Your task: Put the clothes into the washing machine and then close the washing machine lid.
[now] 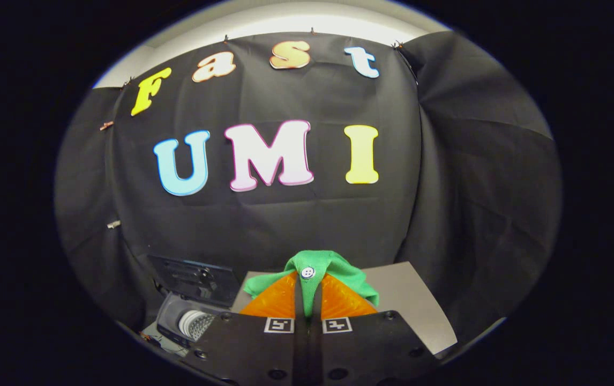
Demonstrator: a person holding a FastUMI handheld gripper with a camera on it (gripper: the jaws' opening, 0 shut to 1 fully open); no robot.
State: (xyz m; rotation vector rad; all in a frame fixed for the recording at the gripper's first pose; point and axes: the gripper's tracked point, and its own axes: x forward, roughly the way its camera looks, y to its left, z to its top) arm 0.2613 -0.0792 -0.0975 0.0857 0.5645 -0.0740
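A green piece of clothing (334, 268) with a white button is pinched between my two fingers and drapes over their tips. My gripper (307, 292) is shut on it and holds it up in the air, above the grey table (414, 300). Below and to the left of the fingers stands the small washing machine (192, 321). Its dark lid (194, 279) is raised and the white perforated drum (196, 324) shows in the opening.
The black cloth wall of the booth closes off the back and both sides. The grey table top runs on to the right of the fingers, with its far edge near the cloth.
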